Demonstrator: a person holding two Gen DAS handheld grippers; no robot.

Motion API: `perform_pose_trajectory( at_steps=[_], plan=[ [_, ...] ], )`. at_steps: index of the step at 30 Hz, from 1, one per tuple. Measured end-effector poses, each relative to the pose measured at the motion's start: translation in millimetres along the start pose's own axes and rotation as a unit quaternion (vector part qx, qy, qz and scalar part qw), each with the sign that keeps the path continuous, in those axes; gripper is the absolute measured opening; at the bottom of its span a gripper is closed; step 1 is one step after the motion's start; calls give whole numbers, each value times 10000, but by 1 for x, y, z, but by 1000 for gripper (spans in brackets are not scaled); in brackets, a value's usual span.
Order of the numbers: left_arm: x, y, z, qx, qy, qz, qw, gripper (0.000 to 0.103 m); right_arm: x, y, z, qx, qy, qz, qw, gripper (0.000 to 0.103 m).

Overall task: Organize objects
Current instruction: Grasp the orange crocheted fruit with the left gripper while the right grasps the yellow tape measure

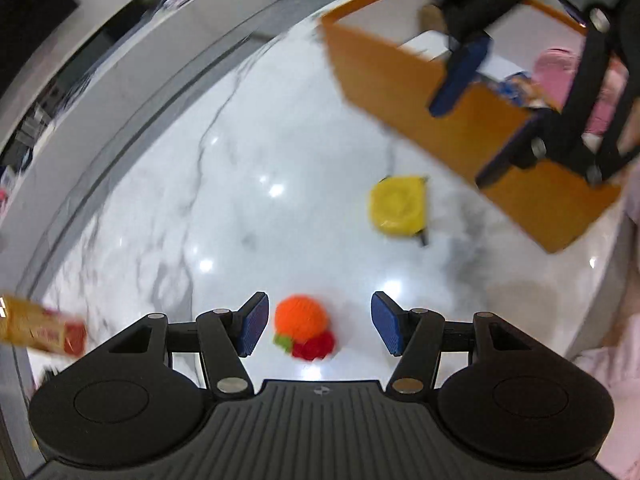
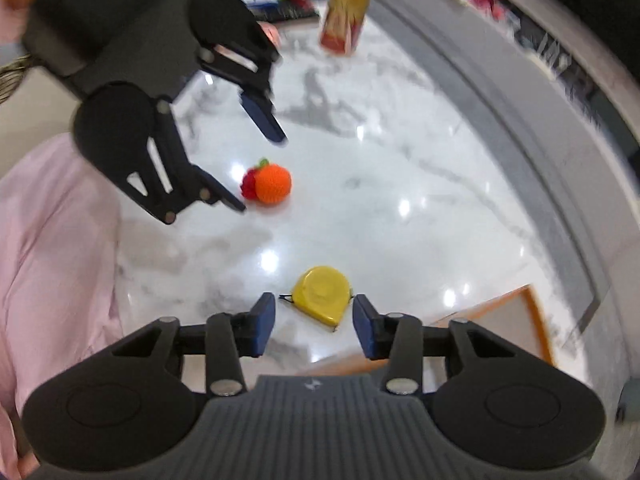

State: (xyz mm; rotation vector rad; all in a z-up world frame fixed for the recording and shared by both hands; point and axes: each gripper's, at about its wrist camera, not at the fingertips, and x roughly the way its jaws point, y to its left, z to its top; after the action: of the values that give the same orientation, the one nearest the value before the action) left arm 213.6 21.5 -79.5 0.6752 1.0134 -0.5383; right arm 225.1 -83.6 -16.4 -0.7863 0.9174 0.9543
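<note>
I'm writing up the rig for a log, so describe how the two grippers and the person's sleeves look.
Both the left gripper and the right gripper are matte black, with ribbed bodies, round side discs, silver pivot bolts and blue textured finger pads. A small emblem marks each body. No cables show. The sleeve is pale pink.

1. Bench (image 1: pixel 248 184) – white marble with grey veining.
2. Crocheted toy (image 1: pixel 302 330) – orange, with red and green bits.
3. Tape measure (image 2: pixel 322 295): yellow.
4. Box (image 1: pixel 400 92): orange walls.
5. Fingers (image 1: pixel 254 324): blue pads on black.
</note>
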Motion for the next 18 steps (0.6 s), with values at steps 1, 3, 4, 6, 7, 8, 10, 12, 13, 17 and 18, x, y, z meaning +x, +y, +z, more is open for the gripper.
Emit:
perform_pose_trajectory(
  at_steps=[1,3,4,6,7,8,10,12,13,17,18],
  plan=[
    [5,4,-3,-97,17,-9,10000,68,10,0,4,147,89,36,9998,47],
    [16,10,-8,-183,56,-84,9998,68,29,-2,9,402,221,98,9989,49],
    [20,13,-10,-222,75,-145,9996,68,40,-3,11,482,290,106,9984,53],
    [29,16,-15,-327,109,-222,9992,68,59,-4,14,573,515,113,9970,54],
    [33,18,-19,-394,102,-230,9989,68,67,-5,16,636,650,105,9958,54],
    [37,22,-20,-455,100,-242,9986,68,76,-7,18,717,778,85,9943,54],
    [44,24,-24,-579,102,-284,9979,68,93,-13,22,1047,1007,-29,9894,55],
    [50,25,-25,-646,86,-348,9973,68,104,-25,21,1725,1234,-89,9772,60],
    [53,26,-25,-663,88,-369,9971,68,109,-30,22,2031,1295,-84,9705,64],
    [60,29,-28,-783,159,-373,9961,67,120,-34,19,2556,1356,-54,9572,67],
    [62,30,-29,-836,136,-380,9957,62,123,-35,18,2629,1398,-87,9546,67]
  ],
)
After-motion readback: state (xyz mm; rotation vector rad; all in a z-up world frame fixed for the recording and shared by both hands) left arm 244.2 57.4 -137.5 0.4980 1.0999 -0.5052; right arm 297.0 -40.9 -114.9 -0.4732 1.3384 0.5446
